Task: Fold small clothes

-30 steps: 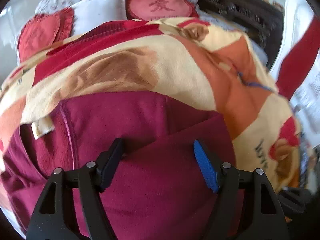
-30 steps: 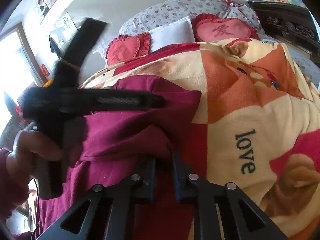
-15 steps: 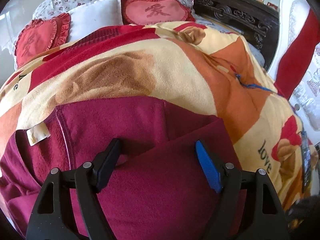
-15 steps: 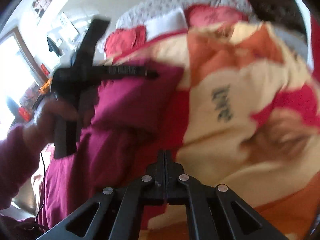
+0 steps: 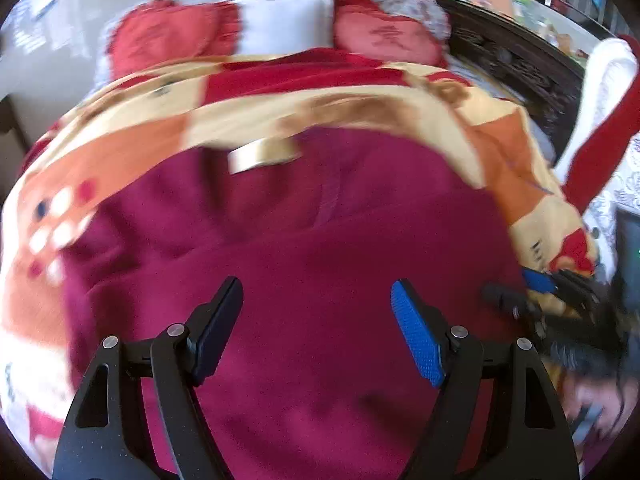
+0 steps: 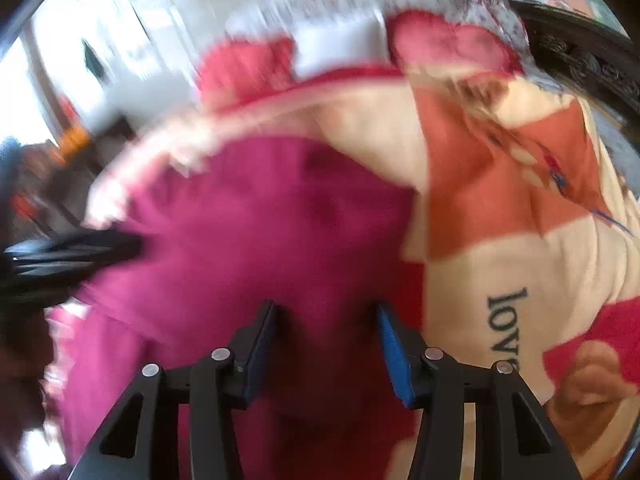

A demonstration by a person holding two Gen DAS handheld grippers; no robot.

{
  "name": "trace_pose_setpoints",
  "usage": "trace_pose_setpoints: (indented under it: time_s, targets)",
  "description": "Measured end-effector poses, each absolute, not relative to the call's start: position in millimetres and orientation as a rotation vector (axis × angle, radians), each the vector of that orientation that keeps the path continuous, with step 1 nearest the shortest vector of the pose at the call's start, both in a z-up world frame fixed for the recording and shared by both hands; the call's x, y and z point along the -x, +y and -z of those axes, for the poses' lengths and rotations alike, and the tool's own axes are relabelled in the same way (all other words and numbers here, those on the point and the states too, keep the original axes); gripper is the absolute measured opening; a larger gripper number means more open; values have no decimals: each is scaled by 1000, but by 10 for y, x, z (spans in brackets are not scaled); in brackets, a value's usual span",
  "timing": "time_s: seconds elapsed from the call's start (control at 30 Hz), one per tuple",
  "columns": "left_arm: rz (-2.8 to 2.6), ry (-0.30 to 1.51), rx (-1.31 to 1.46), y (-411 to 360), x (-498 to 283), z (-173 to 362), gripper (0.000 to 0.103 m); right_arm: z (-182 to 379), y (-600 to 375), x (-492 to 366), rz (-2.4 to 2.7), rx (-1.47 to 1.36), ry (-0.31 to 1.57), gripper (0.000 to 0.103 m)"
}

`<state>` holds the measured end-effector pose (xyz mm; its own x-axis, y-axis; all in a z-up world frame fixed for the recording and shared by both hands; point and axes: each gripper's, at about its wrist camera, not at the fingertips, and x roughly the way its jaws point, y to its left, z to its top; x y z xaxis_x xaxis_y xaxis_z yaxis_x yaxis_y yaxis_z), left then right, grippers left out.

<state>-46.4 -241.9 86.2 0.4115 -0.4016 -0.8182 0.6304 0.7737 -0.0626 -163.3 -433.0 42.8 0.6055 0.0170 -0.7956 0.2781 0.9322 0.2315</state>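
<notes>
We hold our left claw (image 5: 316,330) with its jaws spread wide, nothing between the pads. Our right claw (image 6: 326,344) is also parted, its jaws gaping less widely than the left's. From the left wrist view, the right claw (image 5: 540,292) appears blurred, low and just right of the left one.

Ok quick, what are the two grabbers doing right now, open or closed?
Left gripper: open, fingers spread above the maroon garment, holding nothing.
Right gripper: open, fingers apart over the same garment, holding nothing.
</notes>
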Motion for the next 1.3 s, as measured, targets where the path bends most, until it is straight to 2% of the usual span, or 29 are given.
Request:
trace_pose_setpoints:
  time_s: [0.07,0.2,0.4,0.6,0.63,0.67,0.7,0.97,1.07,1.1,1.17,1.2,1.23,1.3]
  targets:
    - [611,956,-254,-2063,505,-825,77,-359,-4481,1651,131,-480,905,52]
    - [553,1005,-166,-1419,609,-754,77,-614,-4504,1905,178,-456,883,52]
    - [482,1067,-9,-599,899,-670,77,-855,-4403,2396,-83,-655,872,53]
    - [469,1104,21,-257,1235,-619,77,-615,-4097,2317,5,-594,925,54]
    - [472,1110,23,-204,1307,-625,77,-541,-4046,2268,16,-579,931,48]
    - [471,1110,19,-172,1348,-637,77,-477,-3999,2223,59,-536,951,36]
    - [468,1108,17,-130,1395,-653,77,-446,-3988,2213,108,-489,962,9]
    - [443,1117,37,273,1718,-628,77,-628,-4034,2431,199,-476,910,9]
    - [453,1139,80,367,1791,-597,77,-873,-4184,2646,74,-636,849,9]
    - [460,1143,90,380,1809,-595,77,-924,-4197,2711,16,-687,849,11]
    - [471,1151,89,390,1863,-584,77,-1015,-4179,2866,-88,-755,857,34]
    - [476,1153,84,392,1899,-574,77,-1054,-4138,2974,-125,-765,867,54]
    - [483,1156,78,392,1945,-560,77,-1076,-4077,3044,-150,-761,877,58]
    - [497,1166,72,382,2005,-533,77,-1073,-3909,3266,-204,-721,920,58]
